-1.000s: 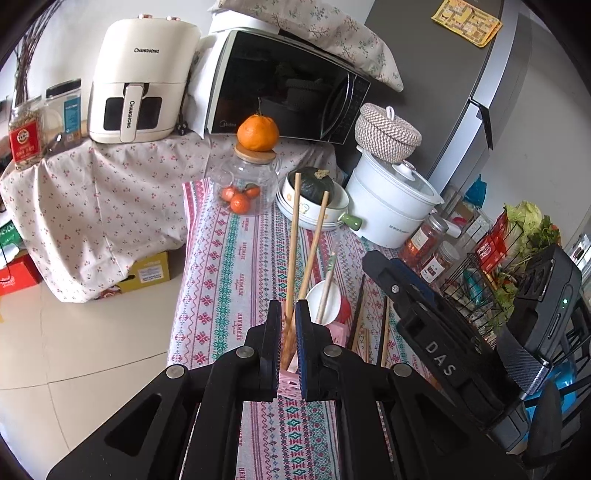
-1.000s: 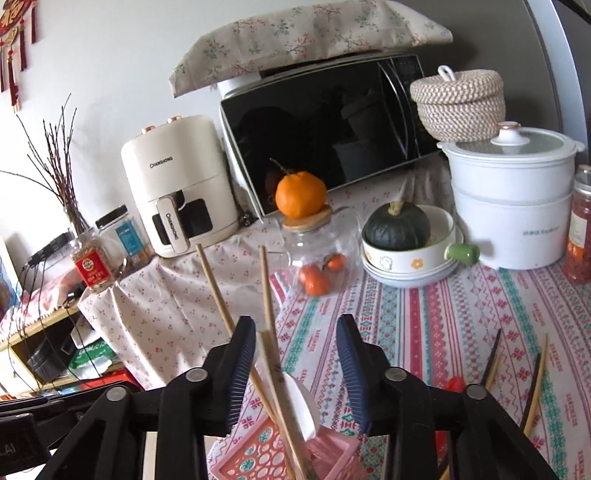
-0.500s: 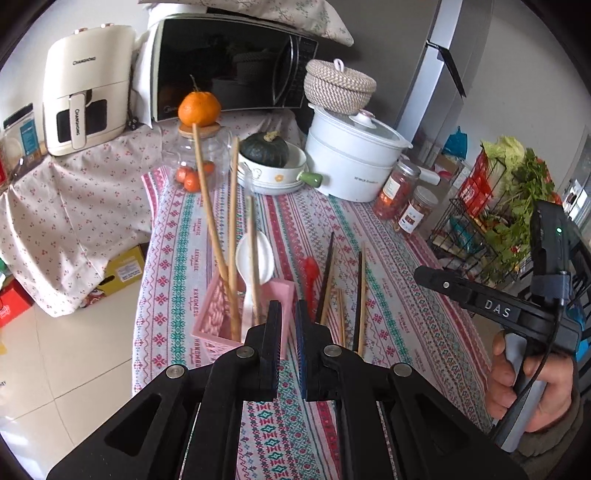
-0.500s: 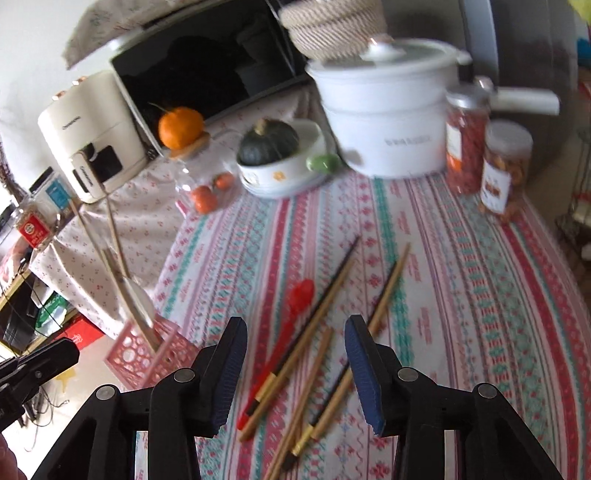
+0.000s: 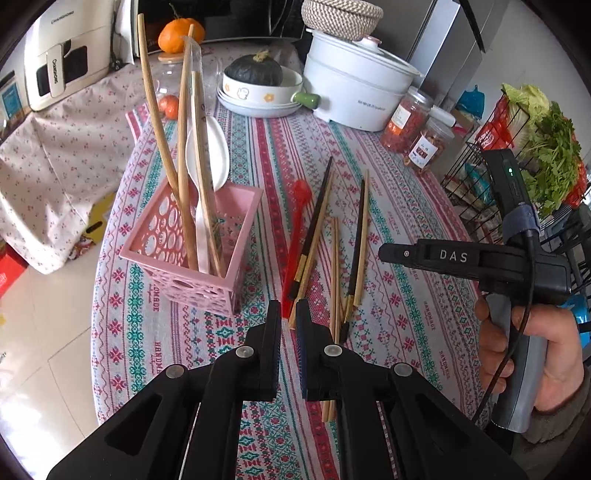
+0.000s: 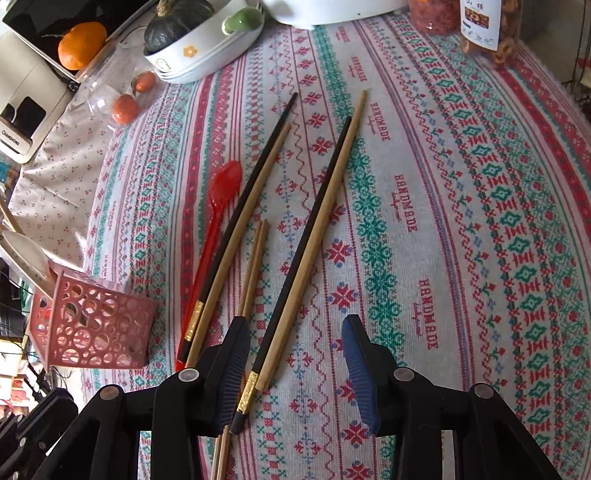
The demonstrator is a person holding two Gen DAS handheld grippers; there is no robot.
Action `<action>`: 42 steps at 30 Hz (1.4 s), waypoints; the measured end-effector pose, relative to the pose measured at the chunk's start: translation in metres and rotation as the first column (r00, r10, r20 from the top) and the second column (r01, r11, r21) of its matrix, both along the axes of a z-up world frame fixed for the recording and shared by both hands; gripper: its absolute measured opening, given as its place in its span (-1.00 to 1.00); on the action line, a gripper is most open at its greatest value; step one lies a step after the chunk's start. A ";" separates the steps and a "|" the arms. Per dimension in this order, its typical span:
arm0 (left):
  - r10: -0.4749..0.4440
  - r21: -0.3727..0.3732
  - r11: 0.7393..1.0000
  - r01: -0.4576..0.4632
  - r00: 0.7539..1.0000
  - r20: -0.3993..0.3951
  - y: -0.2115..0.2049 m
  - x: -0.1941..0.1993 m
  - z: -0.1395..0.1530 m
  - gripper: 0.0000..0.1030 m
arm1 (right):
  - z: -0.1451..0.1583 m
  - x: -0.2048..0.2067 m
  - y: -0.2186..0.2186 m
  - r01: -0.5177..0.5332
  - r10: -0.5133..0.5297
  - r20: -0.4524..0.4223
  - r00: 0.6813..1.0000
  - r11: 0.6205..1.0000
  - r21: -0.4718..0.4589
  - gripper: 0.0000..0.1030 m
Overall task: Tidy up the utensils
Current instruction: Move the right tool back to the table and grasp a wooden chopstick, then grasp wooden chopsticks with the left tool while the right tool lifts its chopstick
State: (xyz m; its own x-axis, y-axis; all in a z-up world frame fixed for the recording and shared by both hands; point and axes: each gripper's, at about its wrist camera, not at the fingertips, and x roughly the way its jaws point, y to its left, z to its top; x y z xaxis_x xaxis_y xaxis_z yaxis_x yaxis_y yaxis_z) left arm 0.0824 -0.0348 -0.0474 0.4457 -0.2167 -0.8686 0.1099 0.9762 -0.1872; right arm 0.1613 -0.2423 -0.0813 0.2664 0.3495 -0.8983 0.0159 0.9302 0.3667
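Note:
A pink perforated basket (image 5: 192, 236) stands on the patterned tablecloth and holds wooden chopsticks (image 5: 183, 155) and a white spoon (image 5: 208, 155). It also shows in the right wrist view (image 6: 92, 325). Loose on the cloth lie a red plastic spoon (image 6: 216, 206), black chopsticks (image 6: 251, 188) and several wooden chopsticks (image 6: 314, 236). My left gripper (image 5: 287, 314) is nearly shut and empty, above the near ends of the loose utensils. My right gripper (image 6: 295, 354) is open, low over a black and wooden chopstick pair; its body also shows in the left wrist view (image 5: 461, 258).
At the table's far end stand a white pot (image 5: 354, 92), a bowl with a dark squash (image 5: 258, 85), a glass jar with an orange on it (image 5: 181, 33) and two spice jars (image 5: 417, 125). A wire rack with vegetables (image 5: 535, 155) is at right. Floor lies left.
Both grippers have pulled back from the basket and tilted down. The chopsticks the left gripper held now stand in the basket. The right gripper has dropped close over the loose chopsticks.

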 end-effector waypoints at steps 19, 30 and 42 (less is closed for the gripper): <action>-0.013 -0.005 1.000 0.013 0.999 -0.049 -0.008 0.007 -0.013 -0.63 | -0.031 0.048 0.009 -0.005 0.009 0.046 0.999 0.996 -0.085 -0.71; -0.009 -0.028 1.000 0.007 0.998 -0.059 -0.005 0.008 -0.010 -0.63 | -0.034 0.046 0.010 -0.074 0.076 0.008 0.997 0.990 -0.123 -0.82; -0.022 -0.107 0.994 0.012 0.995 -0.097 -0.026 0.028 -0.007 -0.63 | 0.023 0.014 -0.007 -0.026 0.027 0.117 0.993 1.000 -0.013 -0.88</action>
